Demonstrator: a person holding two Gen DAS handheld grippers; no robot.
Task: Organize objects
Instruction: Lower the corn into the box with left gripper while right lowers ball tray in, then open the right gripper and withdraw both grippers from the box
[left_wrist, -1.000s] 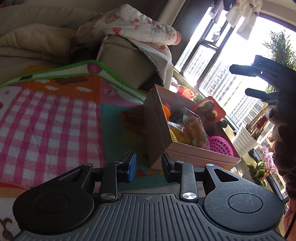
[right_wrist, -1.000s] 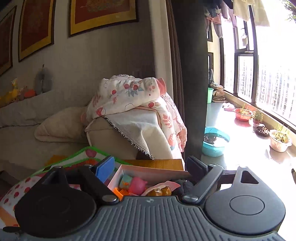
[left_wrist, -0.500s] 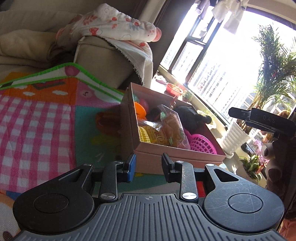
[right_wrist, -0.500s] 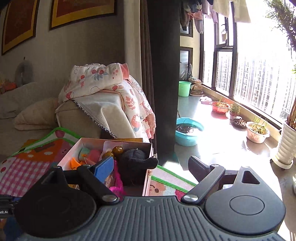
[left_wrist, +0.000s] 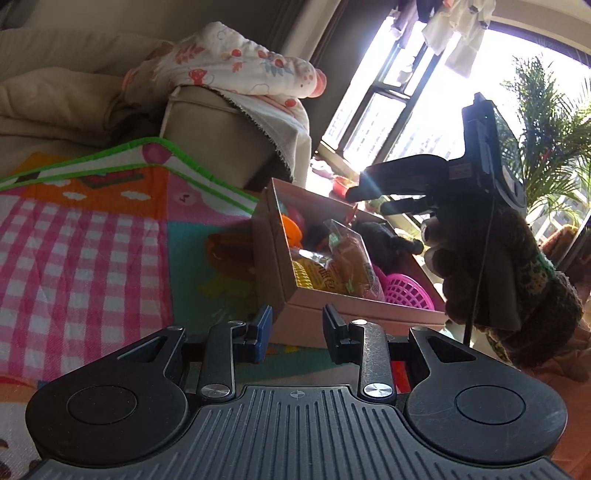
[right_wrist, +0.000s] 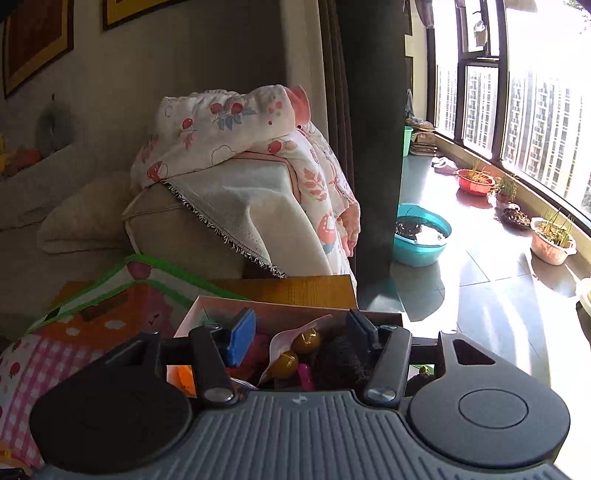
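A pink cardboard box (left_wrist: 325, 306) stands on the play mat, filled with toys: an orange ball, a wrapped snack bag (left_wrist: 347, 266), a pink basket (left_wrist: 406, 291) and a black plush (left_wrist: 388, 243). My left gripper (left_wrist: 297, 328) is open and empty, low in front of the box's near wall. My right gripper (left_wrist: 365, 201) shows in the left wrist view, held by a gloved hand above the box's right side. In the right wrist view the right gripper (right_wrist: 301, 332) is open and empty just above the box (right_wrist: 295, 310), over two amber balls (right_wrist: 306, 339) and the black plush (right_wrist: 343, 362).
A colourful play mat (left_wrist: 85, 251) covers the floor to the left. A beige sofa arm draped with a printed cloth (right_wrist: 236, 147) stands behind the box. A teal basin (right_wrist: 421, 236) and plant pots (right_wrist: 552, 236) sit on the sunlit floor by the window.
My right gripper has swung left and come down over the box, and its jaws have narrowed somewhat. My left gripper has stayed low in front of the box.
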